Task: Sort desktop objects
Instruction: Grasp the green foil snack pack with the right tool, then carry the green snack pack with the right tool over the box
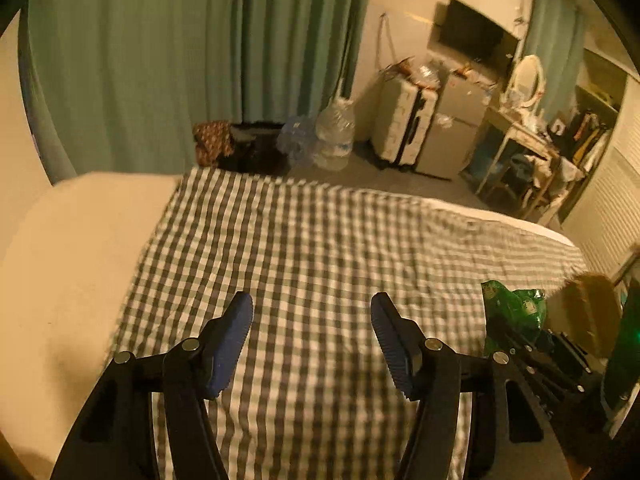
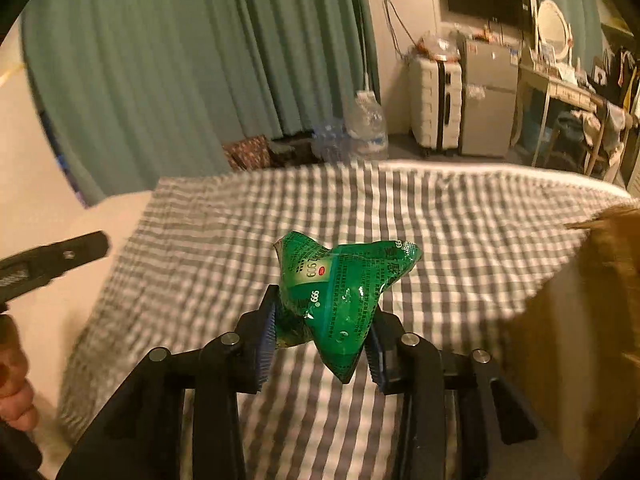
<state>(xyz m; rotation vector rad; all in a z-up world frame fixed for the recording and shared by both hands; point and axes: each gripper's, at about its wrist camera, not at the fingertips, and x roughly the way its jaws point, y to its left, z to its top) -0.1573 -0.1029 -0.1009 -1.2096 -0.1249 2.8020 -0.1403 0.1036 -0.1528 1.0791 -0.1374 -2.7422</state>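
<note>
My right gripper (image 2: pixel 322 320) is shut on a crumpled green foil packet (image 2: pixel 340 288) printed "999", held above the checked cloth (image 2: pixel 460 240). The packet bulges up and out between the blue pads. From the left wrist view the same green packet (image 1: pixel 516 312) shows at the right edge, held in the other gripper's black linkage. My left gripper (image 1: pixel 312 320) hangs open over the checked cloth (image 1: pixel 300 240) with nothing between its blue pads. Part of the left gripper's body (image 2: pixel 52 258) pokes in at the left of the right wrist view, with a hand (image 2: pixel 14 384) below it.
A brown cardboard box (image 2: pixel 580 340) stands at the right, close to the held packet; its corner shows as a blurred brown shape (image 1: pixel 588 312). A plain cream surface (image 1: pixel 72 260) lies left of the cloth. Beyond are green curtains, water bottles (image 1: pixel 334 136), a suitcase (image 1: pixel 404 124) and a cluttered desk.
</note>
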